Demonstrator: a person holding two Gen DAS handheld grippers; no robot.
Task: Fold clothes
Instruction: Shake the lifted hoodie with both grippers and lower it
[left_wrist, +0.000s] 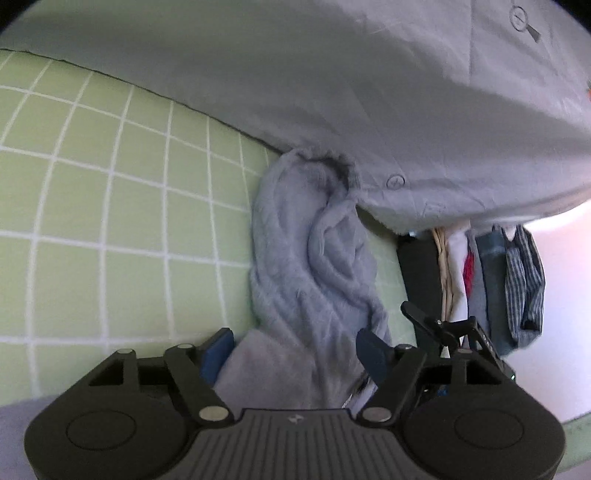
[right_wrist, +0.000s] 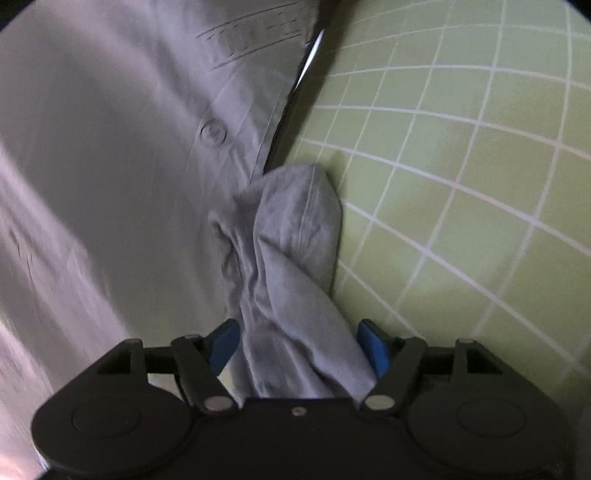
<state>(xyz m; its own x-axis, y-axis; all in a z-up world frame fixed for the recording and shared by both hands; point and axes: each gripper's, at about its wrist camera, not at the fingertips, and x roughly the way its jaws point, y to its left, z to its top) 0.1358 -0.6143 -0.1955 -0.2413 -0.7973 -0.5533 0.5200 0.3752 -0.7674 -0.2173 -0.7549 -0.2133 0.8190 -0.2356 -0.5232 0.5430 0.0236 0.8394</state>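
A light grey shirt (left_wrist: 369, 92) with snap buttons and small printed marks is spread across the top of the left wrist view, raised off the green checked sheet (left_wrist: 92, 184). A twisted, fuzzy bunch of it (left_wrist: 314, 258) runs down between the blue pads (left_wrist: 218, 350) of my left gripper (left_wrist: 295, 347), which is shut on it. In the right wrist view the same grey shirt (right_wrist: 110, 147) fills the left side. Another bunched fold (right_wrist: 291, 240) leads into my right gripper (right_wrist: 299, 343), which is shut on it between its blue pads (right_wrist: 373, 347).
The green sheet with white grid lines (right_wrist: 461, 166) covers the surface under both grippers. At the right of the left wrist view a wicker basket (left_wrist: 445, 273) holds several garments, among them a blue plaid one (left_wrist: 524, 284). Black parts of the other gripper (left_wrist: 443, 328) show beside it.
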